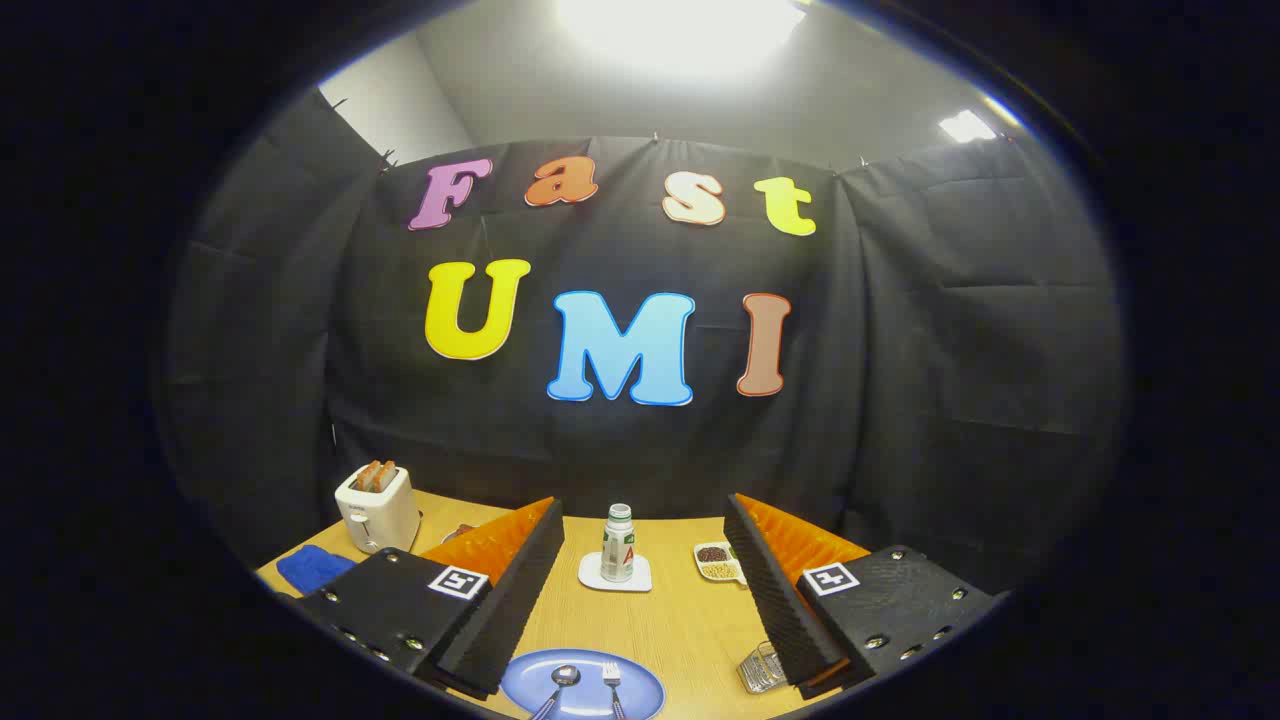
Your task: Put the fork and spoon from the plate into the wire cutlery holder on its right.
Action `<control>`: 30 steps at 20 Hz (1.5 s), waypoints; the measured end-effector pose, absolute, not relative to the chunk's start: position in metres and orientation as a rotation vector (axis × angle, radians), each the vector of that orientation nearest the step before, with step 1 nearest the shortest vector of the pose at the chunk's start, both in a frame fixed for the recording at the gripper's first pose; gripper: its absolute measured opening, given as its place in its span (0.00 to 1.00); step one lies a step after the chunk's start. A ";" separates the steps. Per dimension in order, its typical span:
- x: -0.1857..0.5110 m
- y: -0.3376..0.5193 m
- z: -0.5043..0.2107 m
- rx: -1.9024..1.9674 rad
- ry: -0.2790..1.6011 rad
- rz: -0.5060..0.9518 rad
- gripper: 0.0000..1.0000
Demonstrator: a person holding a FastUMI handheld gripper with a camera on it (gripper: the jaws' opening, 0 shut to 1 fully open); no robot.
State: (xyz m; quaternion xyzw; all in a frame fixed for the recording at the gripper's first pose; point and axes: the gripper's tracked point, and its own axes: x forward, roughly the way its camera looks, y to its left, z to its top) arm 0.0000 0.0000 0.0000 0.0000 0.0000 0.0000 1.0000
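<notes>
Held above the wooden table (660,625), the gripper (643,540) has its fingers spread wide with nothing between them. Just below the gap, at about 6 o'clock from the fingertips, sits the blue plate (640,690), carrying the spoon (562,682) on its left half and the fork (612,680) beside it, close but apart. At 4 o'clock from the plate, tucked against the inner face of the right finger, stands the wire cutlery holder (760,668), partly hidden by that finger. Straight ahead at 12 o'clock, between the fingers, a small bottle (618,543) stands upright on a white coaster (615,577). A divided dish of grains (717,562) lies at 1 o'clock from the plate. Beyond the left finger at 10 o'clock are a white toaster (377,508) holding toast and a blue cloth (312,568).
</notes>
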 end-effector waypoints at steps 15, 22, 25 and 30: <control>0.005 -0.008 -0.012 -0.012 0.049 0.001 0.99; 0.005 -0.007 -0.039 -0.028 0.111 0.017 0.99; 0.006 -0.003 -0.053 -0.022 0.150 0.030 0.99; 0.005 0.005 -0.091 -0.043 0.260 0.070 0.99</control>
